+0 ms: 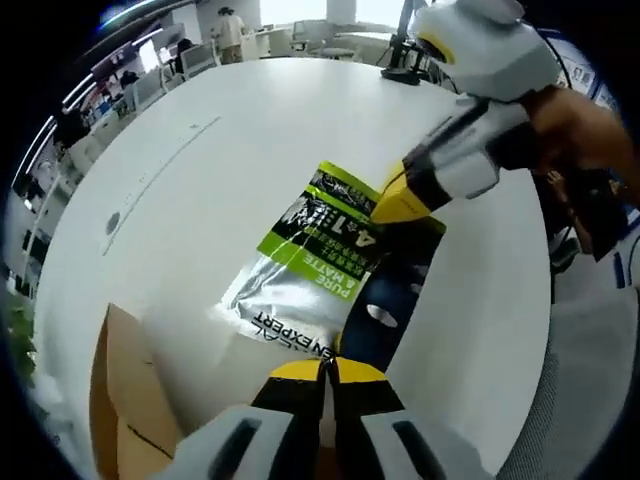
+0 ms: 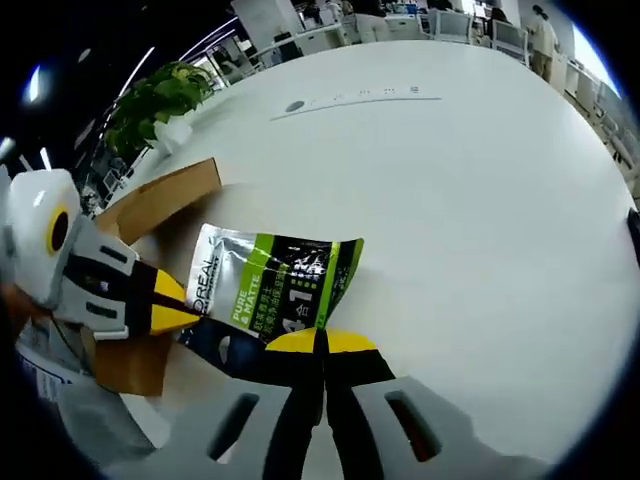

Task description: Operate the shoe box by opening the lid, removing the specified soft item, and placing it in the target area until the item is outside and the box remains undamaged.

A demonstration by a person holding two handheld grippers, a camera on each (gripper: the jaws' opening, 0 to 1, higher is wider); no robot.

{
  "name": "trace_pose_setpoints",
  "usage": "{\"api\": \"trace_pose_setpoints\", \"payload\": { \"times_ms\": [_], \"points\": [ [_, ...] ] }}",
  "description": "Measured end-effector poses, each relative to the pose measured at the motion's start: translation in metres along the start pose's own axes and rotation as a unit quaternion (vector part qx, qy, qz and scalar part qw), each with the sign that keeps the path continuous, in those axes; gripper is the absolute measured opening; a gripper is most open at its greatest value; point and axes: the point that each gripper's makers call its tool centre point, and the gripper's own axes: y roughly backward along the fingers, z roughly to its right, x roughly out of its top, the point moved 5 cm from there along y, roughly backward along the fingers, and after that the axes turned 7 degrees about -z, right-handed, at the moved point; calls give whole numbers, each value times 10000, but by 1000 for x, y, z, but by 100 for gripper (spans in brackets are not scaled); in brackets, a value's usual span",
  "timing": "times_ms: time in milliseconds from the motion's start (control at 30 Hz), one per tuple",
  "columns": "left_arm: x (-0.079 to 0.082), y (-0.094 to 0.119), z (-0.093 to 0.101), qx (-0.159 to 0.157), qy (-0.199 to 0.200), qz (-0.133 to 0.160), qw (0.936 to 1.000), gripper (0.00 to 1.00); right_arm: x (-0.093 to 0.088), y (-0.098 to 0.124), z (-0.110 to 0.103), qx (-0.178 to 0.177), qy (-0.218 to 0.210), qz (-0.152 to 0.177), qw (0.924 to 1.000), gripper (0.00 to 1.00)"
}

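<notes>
Left gripper view looks down its own left gripper point(image 1: 322, 368), whose yellow-tipped jaws are pressed together right on the near edge of the pouch point(image 1: 310, 265), so they look clamped on it. The pouch is a flat, soft silver, green and black packet with print on it, outside the box and stretched over the white table point(image 1: 230, 160). I can't tell if it touches the tabletop or hangs just above it. At its far end the right gripper point(image 1: 400, 205) comes in from the upper right, yellow tips pinched onto the pouch's dark edge, with a hand point(image 1: 580, 130) behind it. The cardboard box point(image 1: 125, 400) sits at lower left, close to the pouch but apart from it, showing brown walls or flaps; whether it's fully open I can't say. In the right gripper view it's the same thing from the other side: the right gripper point(image 2: 323, 343) has its jaws closed together on the pouch's point(image 2: 270, 280) near edge, and the left gripper point(image 2: 178, 308) comes in from the left with its yellow tips touching the pouch's other end. The box point(image 2: 160, 200) is behind and left of the pouch, and a plant point(image 2: 165, 95) stands beyond it near the table's point(image 2: 450, 180) edge. Chairs and people are way back in the room, too small to make out.
</notes>
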Motion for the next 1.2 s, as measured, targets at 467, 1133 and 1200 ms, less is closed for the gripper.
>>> {"api": "trace_pose_setpoints", "payload": {
  "times_ms": [467, 1133, 1200],
  "points": [
    [-3, -8, 1, 183, -417, -251, 9986, 4, -1, -9, 1, -52, 250, -12, 9997, 0],
    [-8, 2, 2, 284, -401, -285, 9984, 14, 0, -5, 7, -393, 715, 186, 9965, 8],
    [-7, 4, 3, 300, -422, -266, 9983, 15, 1, -3, 8, -438, 721, 253, 9961, 10]
  ]
}}
